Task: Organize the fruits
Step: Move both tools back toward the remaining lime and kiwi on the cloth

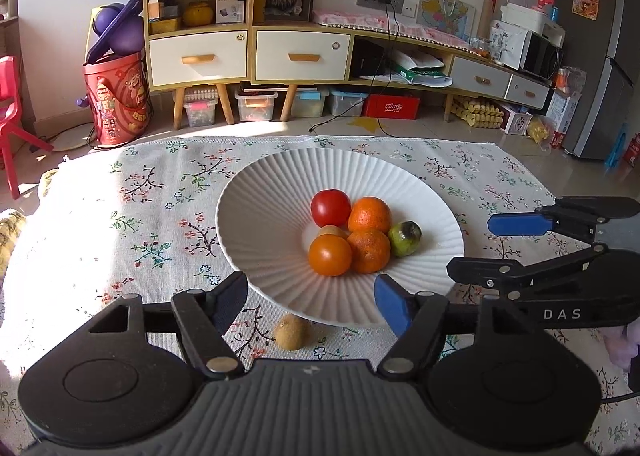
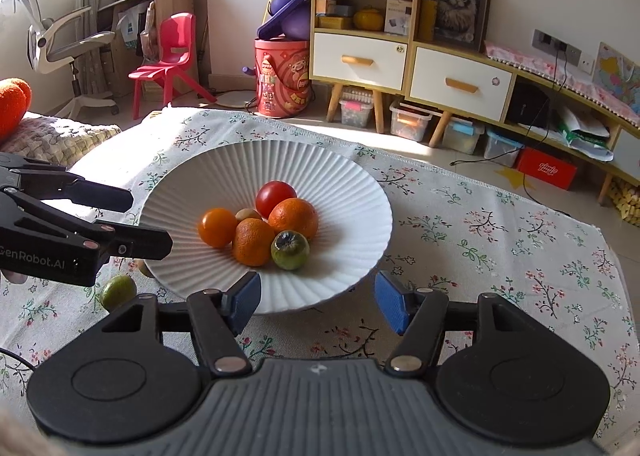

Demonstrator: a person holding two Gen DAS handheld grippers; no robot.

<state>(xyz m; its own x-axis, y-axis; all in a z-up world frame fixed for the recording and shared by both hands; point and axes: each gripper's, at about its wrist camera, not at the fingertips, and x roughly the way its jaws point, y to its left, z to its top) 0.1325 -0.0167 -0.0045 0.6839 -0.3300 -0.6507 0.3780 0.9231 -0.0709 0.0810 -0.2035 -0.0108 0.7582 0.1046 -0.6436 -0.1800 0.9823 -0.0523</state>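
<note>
A white ribbed bowl (image 1: 272, 216) (image 2: 352, 192) on the floral cloth holds a red tomato (image 1: 330, 208), two oranges (image 1: 369, 214), an orange tomato (image 1: 330, 254), a kiwi (image 1: 333, 231) half hidden among them and a green fruit (image 1: 405, 238). A brown kiwi (image 1: 291, 332) lies on the cloth just in front of the bowl, between my left gripper's open fingers (image 1: 310, 302). A small green fruit (image 2: 117, 292) lies on the cloth left of the bowl. My right gripper (image 2: 318, 298) is open and empty at the bowl's near rim; it also shows in the left wrist view (image 1: 476, 244).
The floral cloth (image 1: 120, 224) covers the table; its far edge drops to the floor. Beyond stand a shelf with drawers (image 1: 200, 16), a red drum (image 1: 116, 104) and a red chair (image 2: 168, 56). A knitted cushion (image 2: 52, 136) lies at the left.
</note>
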